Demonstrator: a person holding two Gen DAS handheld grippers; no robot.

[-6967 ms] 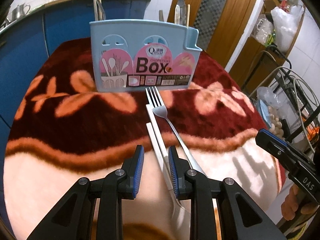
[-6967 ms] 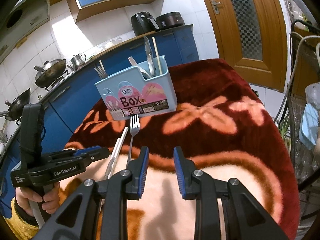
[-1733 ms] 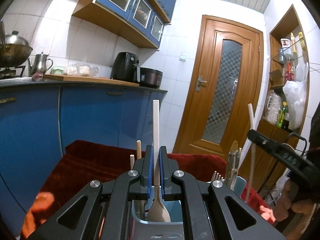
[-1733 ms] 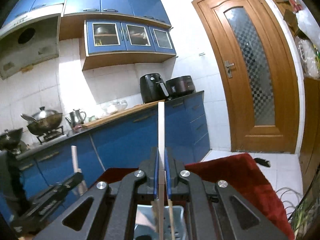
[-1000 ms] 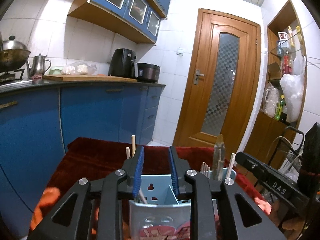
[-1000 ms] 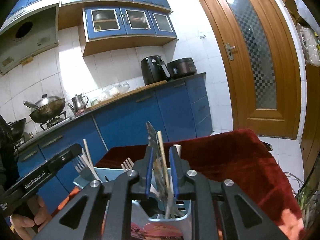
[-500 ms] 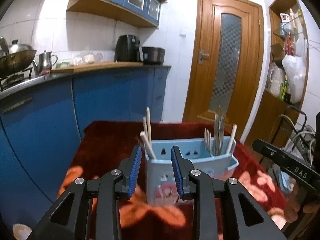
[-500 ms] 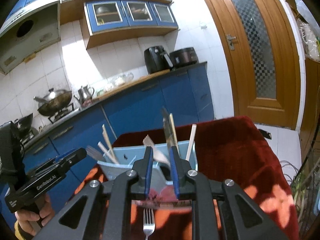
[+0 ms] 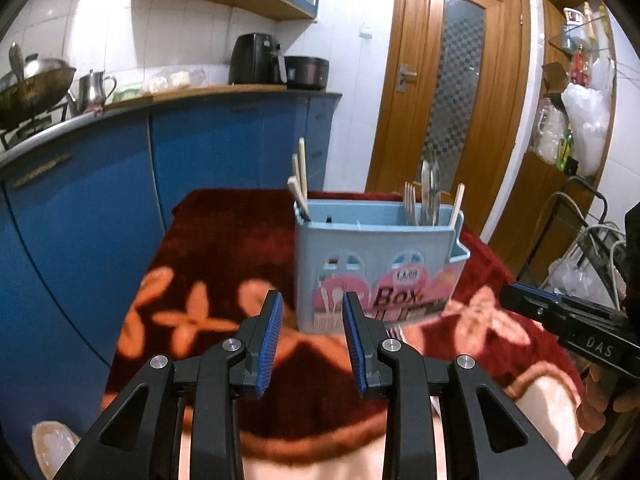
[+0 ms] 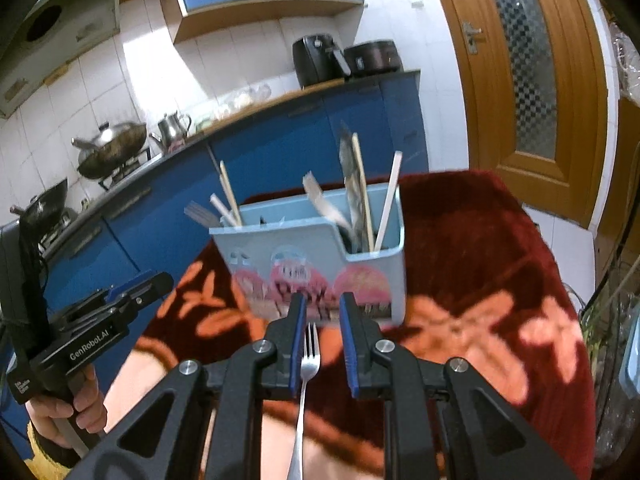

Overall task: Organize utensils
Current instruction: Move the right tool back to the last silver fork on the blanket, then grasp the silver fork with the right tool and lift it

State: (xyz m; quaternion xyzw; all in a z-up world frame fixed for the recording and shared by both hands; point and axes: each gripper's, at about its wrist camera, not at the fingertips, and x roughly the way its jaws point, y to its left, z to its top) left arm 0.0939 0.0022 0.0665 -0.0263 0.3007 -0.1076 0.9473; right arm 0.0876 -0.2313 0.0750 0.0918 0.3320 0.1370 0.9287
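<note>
A light blue utensil box (image 9: 380, 272) stands upright on the red flowered cloth (image 9: 208, 240). It holds chopsticks (image 9: 302, 176) at its left end and forks with a knife (image 9: 428, 196) at its right end. My left gripper (image 9: 312, 300) hangs open and empty just in front of the box. My right gripper (image 10: 322, 304) is open with a narrow gap, above a steel fork (image 10: 310, 352) that lies on the cloth before the box (image 10: 312, 248). Its pads do not touch the fork. Each gripper shows in the other's view: right gripper (image 9: 520, 300), left gripper (image 10: 132, 296).
Blue kitchen cabinets (image 9: 100, 184) run close along the table's left and back. A wooden door (image 9: 456, 92) stands behind, and a wire rack with bags (image 9: 580, 240) on the right. A person's hand (image 10: 76, 400) holds the left gripper's handle.
Both grippers have drawn back from above the box and tilted down, so the box now stands in front of them. The fork on the cloth has come into the right wrist view.
</note>
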